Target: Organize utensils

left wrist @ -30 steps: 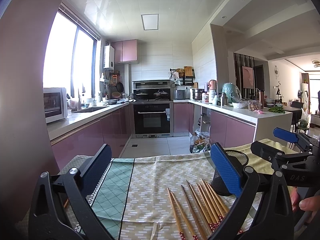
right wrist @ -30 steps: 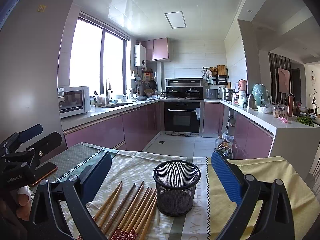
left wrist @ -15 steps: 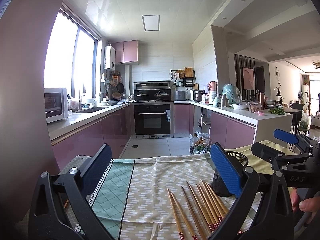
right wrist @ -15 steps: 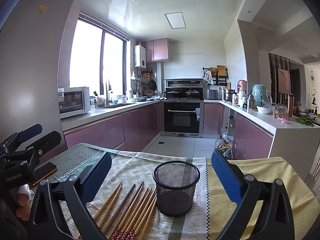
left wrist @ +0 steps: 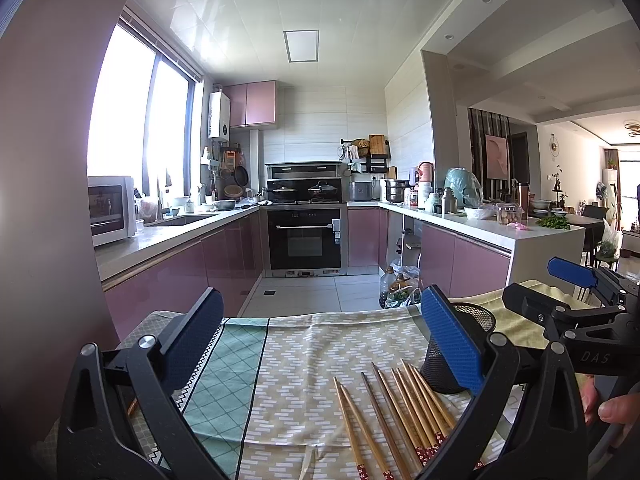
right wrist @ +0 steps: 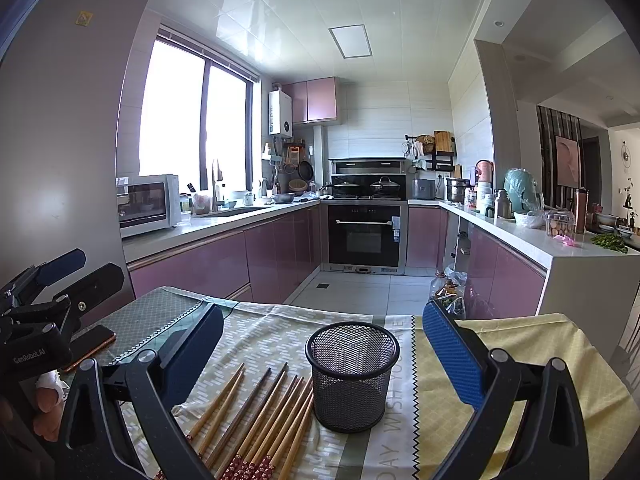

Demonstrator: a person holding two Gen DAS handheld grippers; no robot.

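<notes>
Chopsticks (right wrist: pixel 256 420) lie fanned on the patterned tablecloth (right wrist: pixel 264 340), roughly parallel, patterned red ends toward the near edge, tips pointing to about 1 o'clock in the right wrist view. Mesh pen-cup holder (right wrist: pixel 352 376) stands upright and empty just beside them, at their 3 o'clock; the nearest stick looks to touch or almost touch its base. Judgement: sticks staged next to the cup so each transfer is short.

Left gripper (left wrist: pixel 320 344): released, jaws spread wide, nothing between them, hovering above the cloth with the chopsticks at its 5 o'clock. Right gripper (right wrist: pixel 320 356): likewise released and empty, framing the holder between its blue pads.

Judgement: task not started; no stick in the cup. Likely division of labour: right steadies the light holder, left picks. Risk: thin round sticks roll on cloth and may slip from a pinch; the cup may tip.
</notes>
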